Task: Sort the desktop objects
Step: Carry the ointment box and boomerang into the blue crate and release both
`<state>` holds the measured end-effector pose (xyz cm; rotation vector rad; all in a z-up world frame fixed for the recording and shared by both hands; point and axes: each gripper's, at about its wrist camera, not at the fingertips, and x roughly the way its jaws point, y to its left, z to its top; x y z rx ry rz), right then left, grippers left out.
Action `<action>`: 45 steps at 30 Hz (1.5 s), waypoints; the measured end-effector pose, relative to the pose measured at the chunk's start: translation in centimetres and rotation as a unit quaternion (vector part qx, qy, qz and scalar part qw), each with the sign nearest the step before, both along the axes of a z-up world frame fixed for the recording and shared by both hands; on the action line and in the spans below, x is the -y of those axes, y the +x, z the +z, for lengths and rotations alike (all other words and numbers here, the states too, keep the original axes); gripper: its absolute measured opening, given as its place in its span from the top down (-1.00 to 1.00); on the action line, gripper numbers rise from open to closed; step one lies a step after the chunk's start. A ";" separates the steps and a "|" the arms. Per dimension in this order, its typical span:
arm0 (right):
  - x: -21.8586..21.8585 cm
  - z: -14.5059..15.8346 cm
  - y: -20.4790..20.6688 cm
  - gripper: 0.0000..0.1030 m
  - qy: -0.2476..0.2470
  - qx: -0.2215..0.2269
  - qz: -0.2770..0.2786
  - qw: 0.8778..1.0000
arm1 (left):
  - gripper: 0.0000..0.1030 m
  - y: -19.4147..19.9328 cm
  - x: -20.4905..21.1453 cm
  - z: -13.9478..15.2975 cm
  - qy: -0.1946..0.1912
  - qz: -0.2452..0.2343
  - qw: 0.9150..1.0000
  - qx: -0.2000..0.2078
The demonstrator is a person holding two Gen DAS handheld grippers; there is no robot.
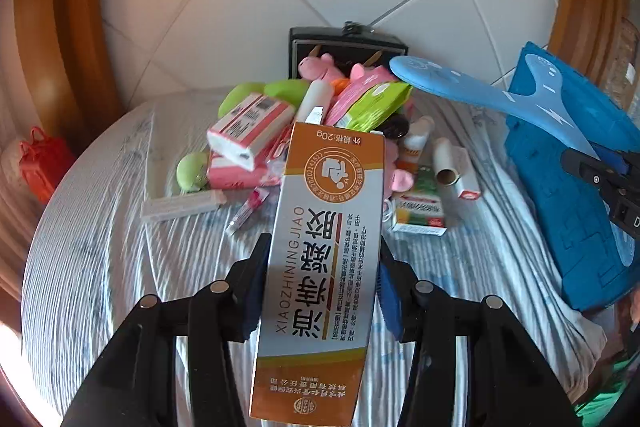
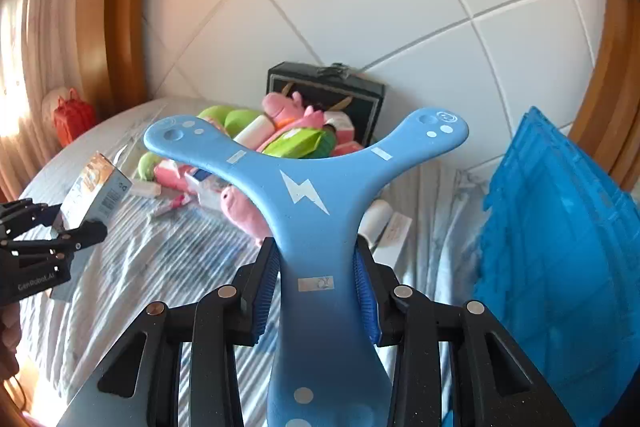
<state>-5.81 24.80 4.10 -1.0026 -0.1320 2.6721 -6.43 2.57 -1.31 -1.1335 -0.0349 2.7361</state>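
Note:
My left gripper [image 1: 324,243] is shut on a long orange and silver medicine box [image 1: 336,171], held up over the striped cloth. In the right wrist view the same box [image 2: 96,187] shows at the left in that gripper [image 2: 76,227]. My right gripper [image 2: 316,245] is shut on one arm of a blue three-armed boomerang [image 2: 304,187] with a white lightning mark, its blue pads pressing both sides. In the left wrist view the boomerang [image 1: 480,91] sticks out from the right. A pile of loose objects [image 1: 304,131] lies beyond: pink boxes, green packs, a white tube, a pink plush pig [image 1: 320,65].
A blue plastic crate [image 1: 572,207] stands at the right, next to the right gripper. A black box [image 1: 348,47] leans on the tiled wall behind the pile. A red bag [image 1: 44,163] sits far left. Striped cloth [image 1: 120,247] covers the surface.

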 end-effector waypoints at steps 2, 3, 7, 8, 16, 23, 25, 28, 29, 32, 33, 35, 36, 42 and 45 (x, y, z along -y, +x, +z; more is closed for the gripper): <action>-1.0 2.1 1.5 0.30 0.002 -0.020 -0.020 1.000 | 0.09 0.3 -2.0 2.0 0.006 -0.024 0.999 -0.020; -1.4 3.0 2.4 0.30 0.006 -0.030 -0.029 0.999 | 0.09 0.5 -3.0 2.9 0.010 -0.035 0.999 -0.029; -3.6 6.8 5.8 0.30 0.027 -0.070 -0.068 0.995 | 0.09 1.0 -7.8 6.7 0.022 -0.080 0.994 -0.068; -4.2 7.6 6.6 0.30 0.031 -0.078 -0.077 0.993 | 0.09 1.1 -9.1 7.7 0.024 -0.092 0.992 -0.077; -11.7 13.8 14.2 0.30 0.060 -0.127 -0.178 0.974 | 0.09 2.2 -20.8 13.9 0.043 -0.178 0.975 -0.123; -19.3 15.2 19.6 0.30 0.077 -0.114 -0.254 0.957 | 0.09 3.0 -32.0 16.1 0.056 -0.235 0.963 -0.117; -21.5 14.7 20.6 0.30 0.076 -0.107 -0.270 0.954 | 0.09 3.3 -34.9 16.2 0.054 -0.248 0.961 -0.111; -24.2 13.8 21.8 0.29 0.067 -0.093 -0.286 0.951 | 0.09 3.8 -39.0 16.4 0.048 -0.268 0.957 -0.102; -25.0 13.4 22.2 0.29 0.063 -0.088 -0.290 0.951 | 0.09 3.9 -40.2 16.3 0.043 -0.272 0.956 -0.099; -27.2 12.0 23.0 0.29 0.050 -0.076 -0.299 0.950 | 0.09 3.9 -43.1 15.9 0.029 -0.280 0.955 -0.091; -27.9 11.7 23.4 0.29 0.046 -0.074 -0.301 0.950 | 0.09 4.0 -43.8 15.7 0.027 -0.283 0.955 -0.087; -29.0 11.1 24.0 0.29 0.038 -0.071 -0.304 0.949 | 0.09 4.0 -44.9 15.3 0.024 -0.286 0.954 -0.083; -29.4 10.7 24.2 0.29 0.034 -0.069 -0.305 0.949 | 0.09 4.0 -45.3 15.2 0.021 -0.287 0.954 -0.082; -30.1 9.5 25.2 0.29 0.008 -0.070 -0.297 0.952 | 0.09 4.0 -46.5 13.9 0.006 -0.284 0.956 -0.076; -30.4 9.4 25.0 0.29 0.008 -0.066 -0.295 0.953 | 0.09 4.1 -46.9 13.4 -0.007 -0.274 0.959 -0.075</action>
